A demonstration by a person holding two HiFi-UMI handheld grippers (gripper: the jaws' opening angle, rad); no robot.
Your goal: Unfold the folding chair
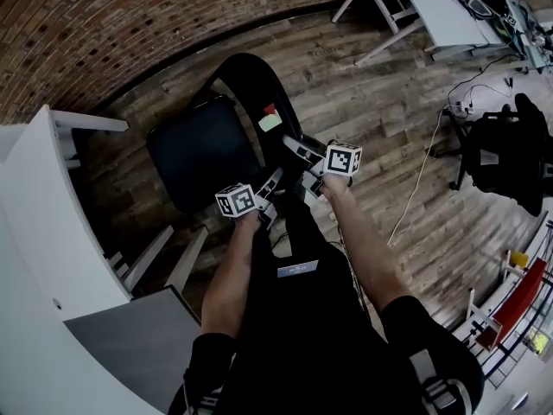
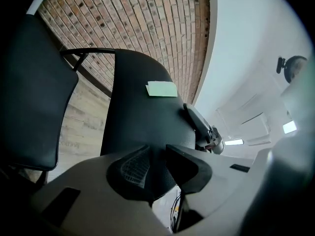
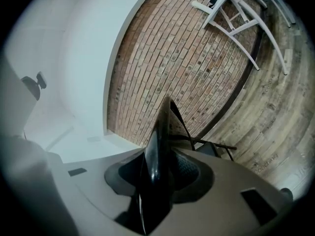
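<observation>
A black folding chair stands on the wood floor, with its seat down and its backrest towards me. The backrest bears a pale green label. My left gripper is shut on the backrest's near edge. In the left gripper view the black backrest fills the gap between the jaws of the left gripper, the seat lies to the left, and the right gripper shows beyond. My right gripper holds the same edge further right. In its own view the right gripper clamps the backrest, seen edge-on.
A white table stands close on the left, with a grey panel beside my legs. A brick wall runs behind the chair. A white trestle table, a black office chair and a floor cable are on the right.
</observation>
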